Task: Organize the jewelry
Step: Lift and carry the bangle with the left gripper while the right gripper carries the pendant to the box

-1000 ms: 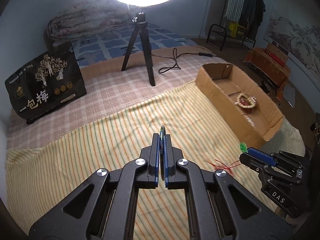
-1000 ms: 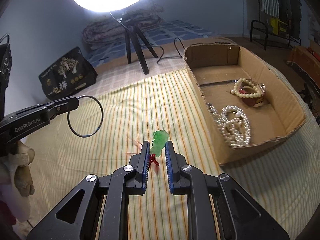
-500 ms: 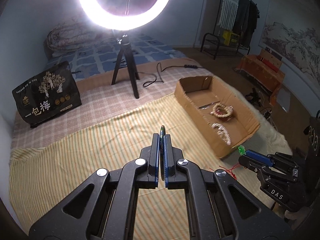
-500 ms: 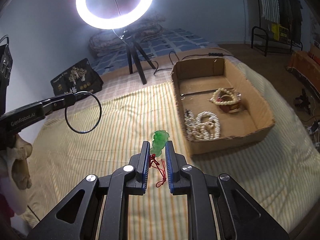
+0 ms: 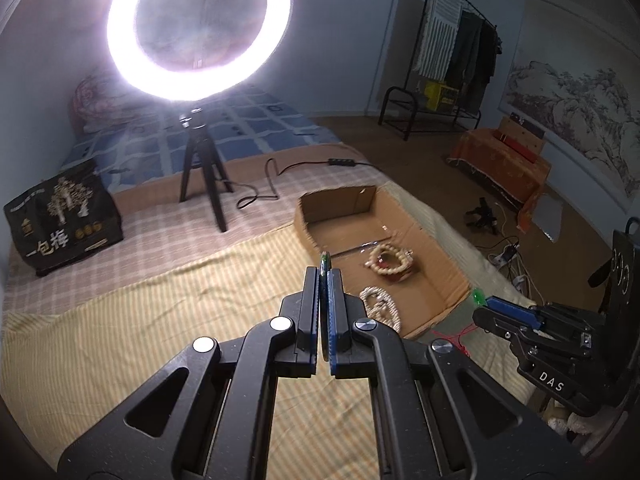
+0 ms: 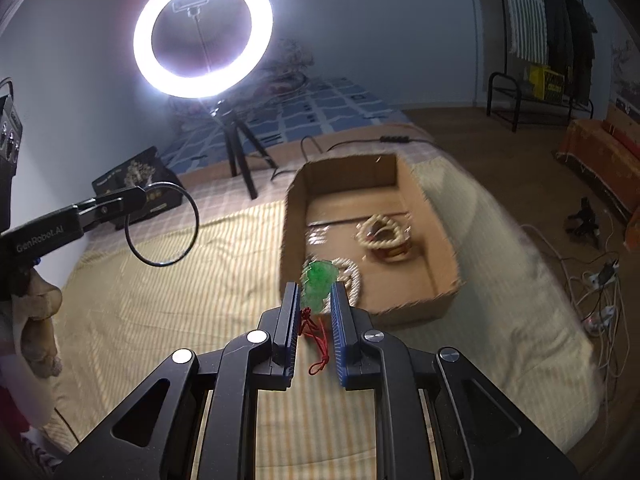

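Green carved stone, a small pendant (image 6: 318, 286), sits pinched between the blue pads of the right gripper (image 6: 316, 300), its red cord (image 6: 316, 344) dangling in loops below the fingers. The left gripper (image 5: 324, 276) is clamped flat on a thin dark bangle (image 6: 162, 224); from its own camera only the ring's edge shows between the pads, while the right camera catches the whole hoop hanging off the fingertips out to the side. A gloved hand (image 6: 34, 320) grips the left tool's handle.

Both grippers hang above the yellow striped cloth (image 5: 140, 320) spread over the bed. Ahead of them lies an open cardboard box (image 6: 296, 204), and the pendant hovers at its near wall. Inside rest a coiled cream bead bracelet (image 6: 382, 232) and a white pearl strand (image 5: 380, 304) closer to the near corner. Farther back stand a glowing ring light (image 5: 198, 28) on a tripod and a black printed bag (image 5: 62, 220).
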Demonstrator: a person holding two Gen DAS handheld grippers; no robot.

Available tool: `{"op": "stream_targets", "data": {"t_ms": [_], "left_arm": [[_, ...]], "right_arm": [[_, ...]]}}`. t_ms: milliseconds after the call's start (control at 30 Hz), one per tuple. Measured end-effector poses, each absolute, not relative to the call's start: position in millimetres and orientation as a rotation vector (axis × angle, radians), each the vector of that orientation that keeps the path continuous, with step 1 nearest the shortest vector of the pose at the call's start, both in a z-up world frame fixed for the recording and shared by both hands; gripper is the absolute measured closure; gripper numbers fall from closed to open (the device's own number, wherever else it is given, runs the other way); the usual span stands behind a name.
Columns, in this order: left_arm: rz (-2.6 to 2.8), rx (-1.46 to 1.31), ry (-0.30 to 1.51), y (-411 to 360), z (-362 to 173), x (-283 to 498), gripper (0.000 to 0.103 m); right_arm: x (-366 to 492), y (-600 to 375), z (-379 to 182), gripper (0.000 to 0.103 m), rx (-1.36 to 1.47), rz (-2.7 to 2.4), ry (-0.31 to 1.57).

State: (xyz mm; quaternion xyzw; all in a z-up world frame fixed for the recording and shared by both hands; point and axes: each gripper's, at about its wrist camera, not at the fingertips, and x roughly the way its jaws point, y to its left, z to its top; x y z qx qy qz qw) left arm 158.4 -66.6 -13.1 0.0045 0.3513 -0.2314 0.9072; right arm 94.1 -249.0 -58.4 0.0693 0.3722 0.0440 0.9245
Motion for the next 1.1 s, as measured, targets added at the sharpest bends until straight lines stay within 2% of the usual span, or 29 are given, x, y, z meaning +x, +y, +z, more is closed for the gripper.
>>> {"op": "stream_targets", "data": {"t_ms": [367, 1100], "left_arm": [[-0.484, -0.018, 0.715, -101, -15, 179, 0.102], [-0.455, 0.0, 0.718, -140, -39, 240, 0.102]], "right_arm": [[125, -273, -46, 0.089, 0.102, 0.082, 0.757], [170, -289, -67, 0.089, 0.051, 0.126, 0.859]]}}
